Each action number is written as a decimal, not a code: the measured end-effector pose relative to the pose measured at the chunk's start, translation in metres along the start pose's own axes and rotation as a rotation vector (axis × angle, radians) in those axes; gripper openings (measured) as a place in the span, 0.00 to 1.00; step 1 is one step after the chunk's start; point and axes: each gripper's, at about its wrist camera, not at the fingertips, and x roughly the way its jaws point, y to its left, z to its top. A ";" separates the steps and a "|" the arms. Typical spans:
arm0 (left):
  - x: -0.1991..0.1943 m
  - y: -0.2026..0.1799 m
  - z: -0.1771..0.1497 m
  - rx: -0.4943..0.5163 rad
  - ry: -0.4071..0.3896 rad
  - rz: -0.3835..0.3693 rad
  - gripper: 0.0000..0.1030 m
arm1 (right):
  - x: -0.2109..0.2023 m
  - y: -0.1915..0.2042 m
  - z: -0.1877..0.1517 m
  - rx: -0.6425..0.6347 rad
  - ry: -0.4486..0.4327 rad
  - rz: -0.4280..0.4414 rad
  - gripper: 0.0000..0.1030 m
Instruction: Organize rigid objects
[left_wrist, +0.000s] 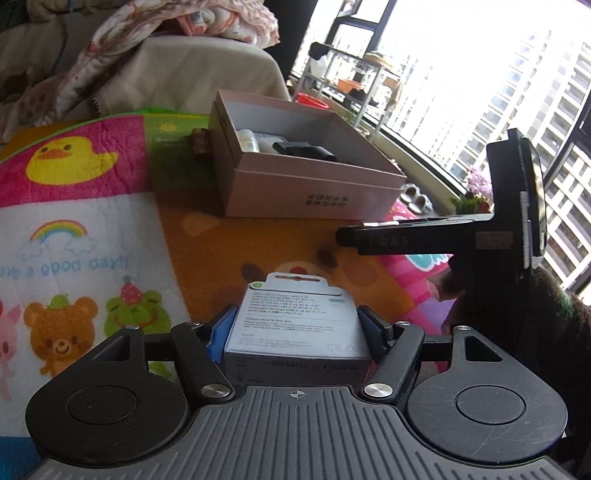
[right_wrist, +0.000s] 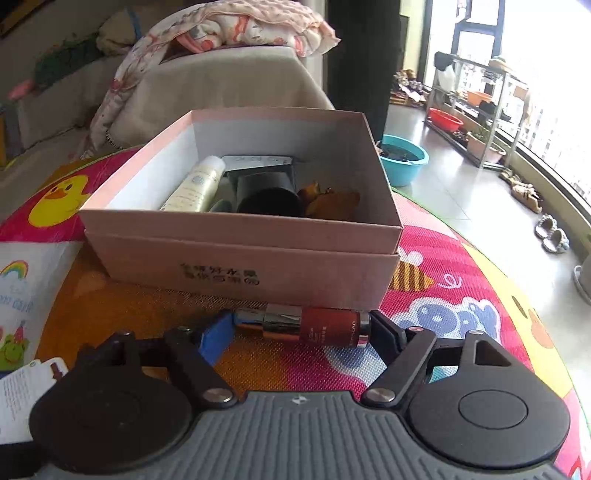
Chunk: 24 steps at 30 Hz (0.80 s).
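Both grippers carry something: left gripper (left_wrist: 293, 325) pinches a white carton (left_wrist: 295, 325); right gripper (right_wrist: 301, 326) clamps a red bottle (right_wrist: 314, 326) lengthwise (just before the box (right_wrist: 243, 258)); next, I judge, lift each over the rim and release.

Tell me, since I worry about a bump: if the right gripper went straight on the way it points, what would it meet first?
Likely the near wall of the pink box, straight beyond the red bottle lying across the right gripper. The gap looks short, though depth is unclear.
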 end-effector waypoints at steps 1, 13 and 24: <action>0.000 -0.001 0.000 0.008 0.007 -0.014 0.72 | -0.007 -0.002 -0.002 -0.018 -0.002 0.028 0.76; -0.009 -0.019 0.120 0.128 -0.289 -0.046 0.08 | -0.095 -0.020 0.059 -0.126 -0.357 0.038 0.76; -0.017 0.000 0.077 0.214 -0.137 -0.035 0.15 | -0.056 -0.030 0.027 -0.141 -0.201 0.051 0.76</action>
